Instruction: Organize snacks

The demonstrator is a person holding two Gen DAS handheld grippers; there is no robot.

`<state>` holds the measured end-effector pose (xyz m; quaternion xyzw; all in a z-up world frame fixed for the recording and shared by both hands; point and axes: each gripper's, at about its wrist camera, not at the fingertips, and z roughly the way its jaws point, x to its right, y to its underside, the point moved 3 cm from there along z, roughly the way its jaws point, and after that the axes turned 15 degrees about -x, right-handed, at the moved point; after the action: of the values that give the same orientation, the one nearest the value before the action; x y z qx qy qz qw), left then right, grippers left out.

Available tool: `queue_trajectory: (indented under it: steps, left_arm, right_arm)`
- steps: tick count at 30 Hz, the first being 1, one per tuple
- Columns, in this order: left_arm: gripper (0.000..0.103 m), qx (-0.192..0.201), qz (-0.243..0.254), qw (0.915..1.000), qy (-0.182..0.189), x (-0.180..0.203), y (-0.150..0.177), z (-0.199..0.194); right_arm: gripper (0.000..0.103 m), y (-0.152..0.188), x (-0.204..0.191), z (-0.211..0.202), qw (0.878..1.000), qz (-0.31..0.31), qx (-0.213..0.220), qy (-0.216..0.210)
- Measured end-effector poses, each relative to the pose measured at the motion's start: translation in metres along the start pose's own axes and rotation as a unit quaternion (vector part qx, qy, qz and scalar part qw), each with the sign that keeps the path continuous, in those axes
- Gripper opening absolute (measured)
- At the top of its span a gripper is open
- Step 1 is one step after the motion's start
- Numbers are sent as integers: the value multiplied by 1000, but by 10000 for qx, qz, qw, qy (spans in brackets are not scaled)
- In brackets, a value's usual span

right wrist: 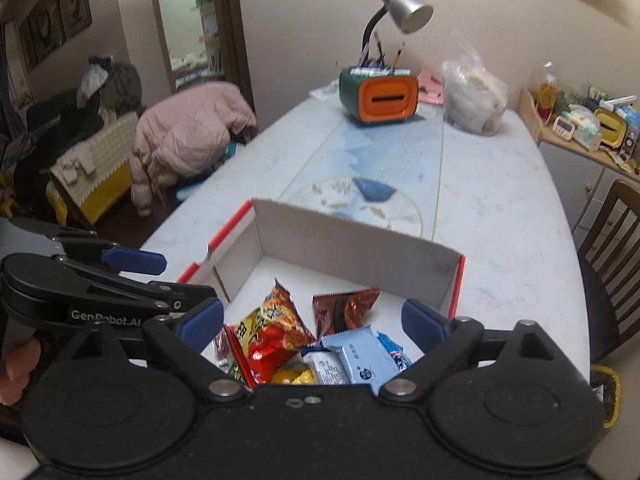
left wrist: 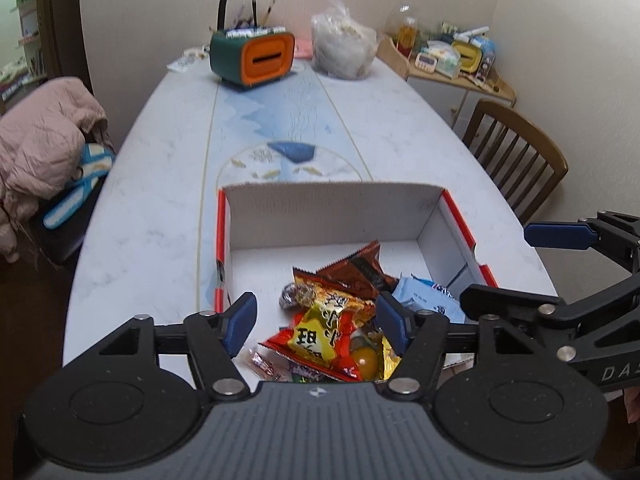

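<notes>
Snacks are lying heaped at the near end of the cardboard box [left wrist: 332, 212], which is sitting on the long marble-patterned table [left wrist: 160, 184]; the box's far half is showing bare white floor. Left gripper [left wrist: 316, 320] is hovering above the pile with jaws standing apart and nothing between them; right gripper [right wrist: 316, 320] is hanging beside it, jaws spread wider, also holding nothing. On top: a red-and-yellow packet [left wrist: 320, 336], a brown foil packet [left wrist: 356, 270] leaning behind it, pale blue wrapped bars [right wrist: 356, 356] toward the right wall, a small foil-wrapped sweet [left wrist: 290, 294], a round yellow piece [left wrist: 364, 360] half buried, a small pink candy wrapper [left wrist: 262, 362]. Judging by look, everything is light. Puffed packets are probably soft and air-filled, with crinkly, slippery film and contents likely to crush, so a pinch on the crimped end seam seems safer than squeezing the belly. Blue bars are looking flatter and stiffer; gripping across the short width should be holding well. Small sweets may be slipping or rolling away from the pads. Far off, a green-and-orange pen holder [left wrist: 252, 58] and a plastic bag [left wrist: 344, 48] are standing clear of the work.
</notes>
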<state>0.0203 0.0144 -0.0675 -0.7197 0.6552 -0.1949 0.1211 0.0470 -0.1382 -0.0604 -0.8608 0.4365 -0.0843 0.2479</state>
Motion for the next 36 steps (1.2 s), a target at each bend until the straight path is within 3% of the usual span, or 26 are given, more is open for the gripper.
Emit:
queue_trajectory:
  steps: [4, 14, 18, 20, 36]
  left_arm:
    - [68, 225, 136, 9996, -90, 3, 5, -12]
    - [87, 436, 171, 9989, 29, 0, 12, -26]
    - [89, 473, 241, 9986, 55, 1, 14, -29]
    - [96, 516, 263, 9983, 37, 3, 16, -30]
    - [97, 653, 249, 9975, -113, 4, 24, -38]
  right_arm:
    - [99, 6, 0, -6, 9998, 128, 177, -41]
    - [103, 21, 6, -13, 9960, 601, 658, 8]
    - [103, 27, 7, -14, 9940, 683, 854, 39]
    - [103, 28, 5, -16, 9929, 696, 959, 57]
    - [103, 42, 4, -23, 9855, 1210, 1191, 44]
